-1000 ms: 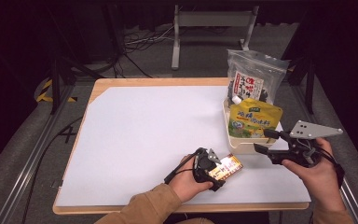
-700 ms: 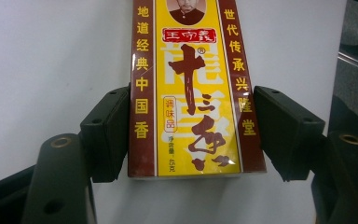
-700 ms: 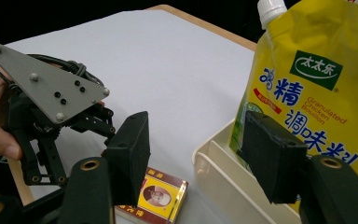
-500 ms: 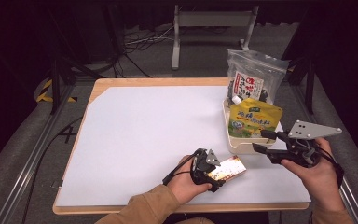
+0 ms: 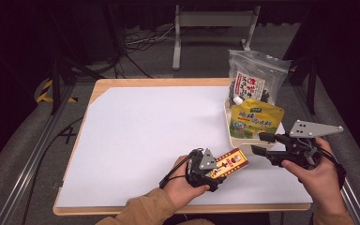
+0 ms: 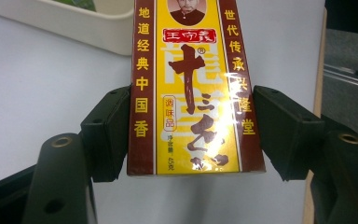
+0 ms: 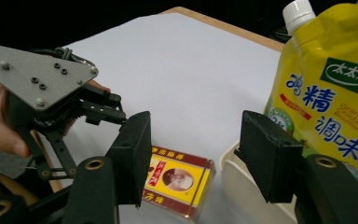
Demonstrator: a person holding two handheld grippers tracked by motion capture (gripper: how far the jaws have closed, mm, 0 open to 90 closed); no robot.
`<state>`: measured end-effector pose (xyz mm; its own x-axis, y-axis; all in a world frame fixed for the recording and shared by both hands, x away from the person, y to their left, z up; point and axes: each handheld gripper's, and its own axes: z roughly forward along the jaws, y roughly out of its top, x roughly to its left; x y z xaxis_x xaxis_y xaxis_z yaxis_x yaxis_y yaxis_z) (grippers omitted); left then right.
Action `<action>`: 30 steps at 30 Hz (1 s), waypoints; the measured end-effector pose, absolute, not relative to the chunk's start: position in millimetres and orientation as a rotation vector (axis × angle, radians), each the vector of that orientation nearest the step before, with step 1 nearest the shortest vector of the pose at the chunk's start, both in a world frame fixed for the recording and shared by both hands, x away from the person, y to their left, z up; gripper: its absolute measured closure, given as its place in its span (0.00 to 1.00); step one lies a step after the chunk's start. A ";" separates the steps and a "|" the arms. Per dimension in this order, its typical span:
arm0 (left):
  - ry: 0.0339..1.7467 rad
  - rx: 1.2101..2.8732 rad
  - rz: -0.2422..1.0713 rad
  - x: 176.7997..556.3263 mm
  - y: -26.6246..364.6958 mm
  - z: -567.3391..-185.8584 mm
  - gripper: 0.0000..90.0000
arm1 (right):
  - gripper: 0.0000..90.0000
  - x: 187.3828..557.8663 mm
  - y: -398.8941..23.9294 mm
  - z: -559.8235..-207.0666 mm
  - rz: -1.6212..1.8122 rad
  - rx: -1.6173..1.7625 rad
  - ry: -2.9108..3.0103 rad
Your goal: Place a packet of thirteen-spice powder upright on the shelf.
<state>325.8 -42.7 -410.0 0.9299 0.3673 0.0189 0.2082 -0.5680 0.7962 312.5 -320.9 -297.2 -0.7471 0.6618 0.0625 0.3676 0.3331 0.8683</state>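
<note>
Box [image 5: 228, 162] is swinging slightly clockwise since the earlier frames, its long axis now pointing up-right toward the tray [image 5: 243, 140]. Left gripper [image 5: 212, 169] is clamping it at the near end, just above the desk [image 5: 145, 126]. Right gripper [image 5: 260, 144] is hanging open and empty beside the tray.

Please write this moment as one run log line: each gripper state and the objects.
left gripper: shut on seasoning box | right gripper: open, beside tray | in tray: yellow pouch | behind: clear bag
</note>
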 end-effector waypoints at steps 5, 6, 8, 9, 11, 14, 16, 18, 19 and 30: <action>0.405 2.112 0.292 320.9 -41.1 -411.4 0.36 | 0.49 312.8 -319.8 -298.9 1.424 1.005 2.312; 0.394 2.103 0.299 320.6 -41.0 -411.6 0.36 | 0.49 312.9 -319.4 -299.3 1.424 1.014 2.313; 0.391 2.074 0.312 319.2 -41.1 -412.7 0.36 | 0.49 313.4 -318.5 -301.0 1.423 1.038 2.317; 0.389 2.060 0.319 318.5 -41.2 -413.3 0.36 | 0.49 313.8 -318.0 -302.1 1.419 1.057 2.314; 0.380 2.045 0.320 317.5 -41.0 -413.5 0.36 | 0.50 314.0 -317.7 -303.6 1.410 1.078 2.304; 0.376 2.028 0.326 315.6 -40.0 -412.4 0.36 | 0.50 314.3 -317.5 -305.1 1.401 1.099 2.297; 0.374 2.009 0.327 314.8 -38.9 -411.0 0.36 | 0.50 314.4 -317.5 -305.7 1.400 1.107 2.296; 0.365 1.990 0.335 313.8 -37.5 -409.7 0.36 | 0.50 314.5 -317.8 -306.0 1.408 1.124 2.296; 0.364 1.981 0.338 313.2 -37.0 -409.3 0.36 | 0.49 314.6 -318.1 -306.1 1.410 1.132 2.295; 0.324 1.871 0.334 305.1 -30.0 -409.8 0.36 | 0.45 317.9 -316.1 -308.4 1.454 1.247 2.317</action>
